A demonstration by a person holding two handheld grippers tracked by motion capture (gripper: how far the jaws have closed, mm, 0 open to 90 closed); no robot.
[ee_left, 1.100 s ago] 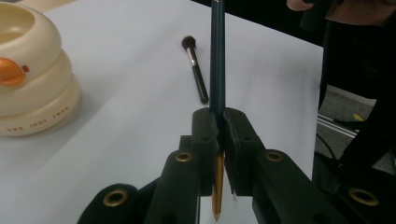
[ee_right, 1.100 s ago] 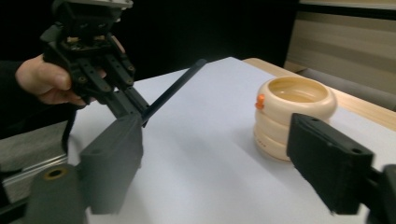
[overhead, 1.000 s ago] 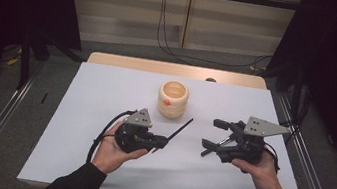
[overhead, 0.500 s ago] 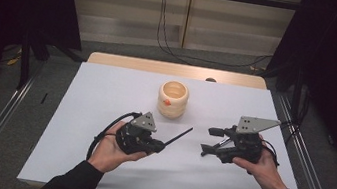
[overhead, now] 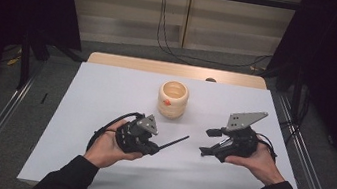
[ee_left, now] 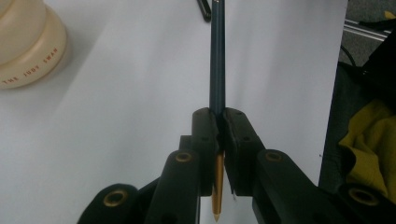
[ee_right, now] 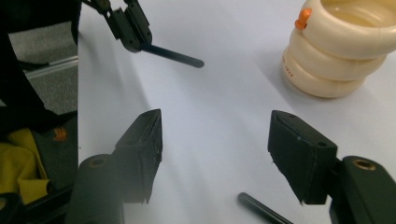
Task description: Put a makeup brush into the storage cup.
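The table (overhead: 106, 90) has a white top that looks smooth and bare; a strip of light wood shows along its far edge; a small dark thing sits on that far edge, too small to tell what it is; the floor around the table is grey; metal rails run along the floor on both sides; the wall at the back is pale, with black cables (overhead: 163, 28) hanging down it to the floor; dark curtains hang at the left and the right; in both gripper views a bit of yellow cloth (ee_left: 366, 140) shows off the side of the table.

A cream holder (overhead: 173, 98) made of stacked round rings stands upright near the middle of the table, closer to the far edge; it is open at the top; a small orange bit sticks out on its side; in the left gripper view red letters on its bottom ring read "THE JUDY SWAN"; in the right gripper view there is writing too, but it is too small to read.

The left gripper (overhead: 153, 149) is in the left hand (overhead: 108, 143), low over the table; its two jaws are pressed tight on a thin dark pen (ee_left: 217, 60); the pen has a gold tip that pokes out behind the jaws; the long dark end points out toward the right gripper; the pen is well apart from the holder.

The right gripper (overhead: 207, 141) is in the right hand (overhead: 260, 161); its jaws stand wide apart with nothing between them; another dark stick (ee_right: 261, 210) lies on the table just under it.
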